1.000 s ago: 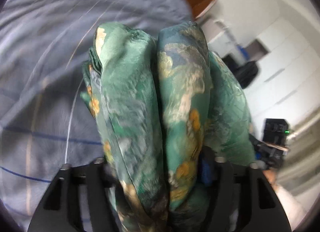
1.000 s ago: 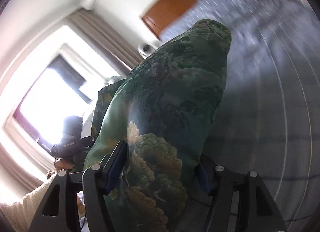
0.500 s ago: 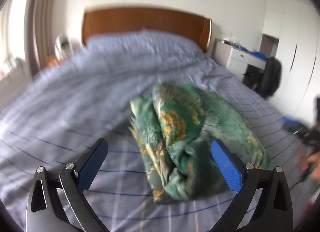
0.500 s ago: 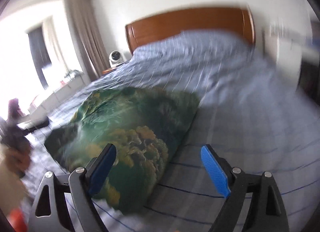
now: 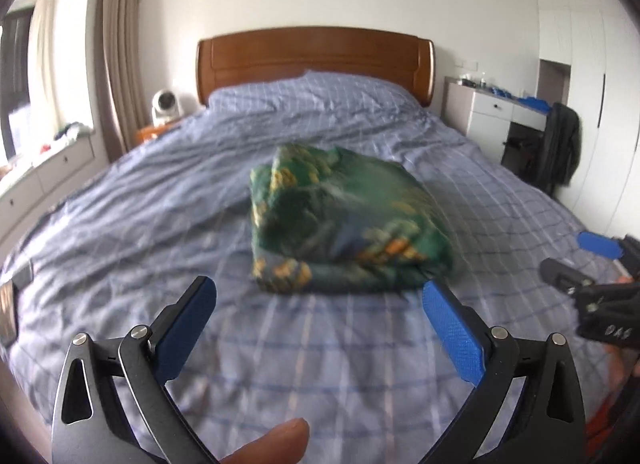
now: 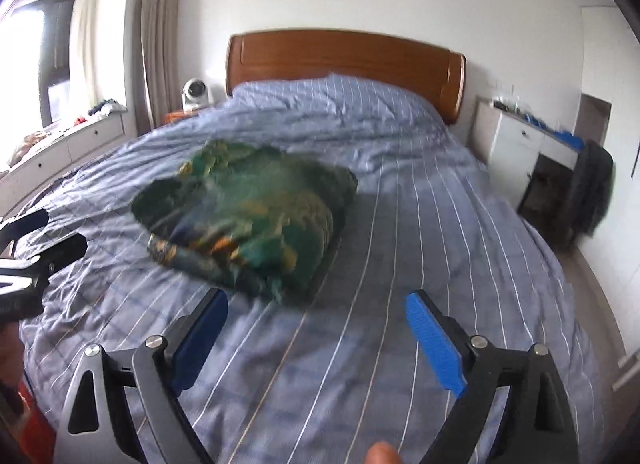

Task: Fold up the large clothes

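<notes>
A green floral garment (image 5: 344, 224) lies folded in a thick bundle in the middle of the bed (image 5: 140, 224); it also shows in the right wrist view (image 6: 248, 220). My left gripper (image 5: 316, 296) is open and empty, held back from the bundle's near edge. My right gripper (image 6: 316, 312) is open and empty, just short of the bundle's near right corner. The right gripper also shows at the right edge of the left wrist view (image 5: 580, 260), and the left gripper at the left edge of the right wrist view (image 6: 40, 236).
The bed has a blue checked cover and a wooden headboard (image 5: 316, 56). A white fan (image 5: 166, 106) stands on a nightstand at the left. A white desk (image 5: 492, 112) with a dark jacket on a chair (image 5: 560, 148) stands at the right. Low drawers (image 5: 44, 180) run under the window.
Both grippers let go of the garment and opened. The bundle dropped onto the bed, and both grippers have drawn back from it toward the foot of the bed.
</notes>
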### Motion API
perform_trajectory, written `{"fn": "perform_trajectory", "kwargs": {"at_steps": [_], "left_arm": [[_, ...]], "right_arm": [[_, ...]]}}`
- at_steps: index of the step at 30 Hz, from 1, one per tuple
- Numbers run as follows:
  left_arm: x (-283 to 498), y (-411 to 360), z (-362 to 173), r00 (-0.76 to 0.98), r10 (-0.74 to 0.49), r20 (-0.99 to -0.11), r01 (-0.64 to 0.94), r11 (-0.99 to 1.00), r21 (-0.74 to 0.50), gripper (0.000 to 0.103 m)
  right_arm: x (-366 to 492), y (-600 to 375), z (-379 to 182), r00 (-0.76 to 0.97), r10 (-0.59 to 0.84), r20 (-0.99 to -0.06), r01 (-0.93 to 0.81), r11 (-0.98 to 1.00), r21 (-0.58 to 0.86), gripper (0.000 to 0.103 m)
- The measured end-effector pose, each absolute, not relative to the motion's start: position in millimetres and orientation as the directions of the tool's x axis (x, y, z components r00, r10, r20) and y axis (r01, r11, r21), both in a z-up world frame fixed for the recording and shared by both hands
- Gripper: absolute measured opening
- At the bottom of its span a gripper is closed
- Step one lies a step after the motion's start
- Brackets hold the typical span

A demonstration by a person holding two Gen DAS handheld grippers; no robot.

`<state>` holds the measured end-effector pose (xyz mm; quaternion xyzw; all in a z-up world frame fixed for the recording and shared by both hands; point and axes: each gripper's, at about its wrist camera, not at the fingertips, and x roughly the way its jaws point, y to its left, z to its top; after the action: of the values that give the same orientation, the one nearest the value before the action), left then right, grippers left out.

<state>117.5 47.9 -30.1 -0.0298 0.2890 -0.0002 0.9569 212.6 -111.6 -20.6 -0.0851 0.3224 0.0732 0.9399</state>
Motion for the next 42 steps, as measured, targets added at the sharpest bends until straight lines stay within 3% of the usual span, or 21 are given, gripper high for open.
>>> {"fn": "perform_trajectory", "kwargs": {"at_steps": [4,9,19,42], "left_arm": [[103.5,42.0,-26.3,0.808,0.001,-0.589,-0.07,0.993,-0.094,0.103],[87.2,28.6,-23.0,0.789,0.099,-0.606,-0.132,0.991,-0.01,0.103],[81.7,16.8,-26.4,0.748,0.106,-0.655,-0.118,0.993,0.025,0.103],[70.8,11.3,-22.7,0.757,0.071,-0.65,-0.072,0.997,0.026,0.103]], "right_arm": [[193.1,-113.5,-15.3,0.77,0.065,-0.635,-0.171,0.98,-0.106,0.093],[176.8,-120.1,-22.7,0.75,0.065,-0.658,-0.161,0.983,-0.086,0.093],[156.4,-118.1,-22.5,0.748,0.049,-0.661,-0.165,0.979,-0.115,0.093],[143.1,-98.3,-15.2,0.739,0.043,-0.672,-0.179,0.975,-0.134,0.093]]}}
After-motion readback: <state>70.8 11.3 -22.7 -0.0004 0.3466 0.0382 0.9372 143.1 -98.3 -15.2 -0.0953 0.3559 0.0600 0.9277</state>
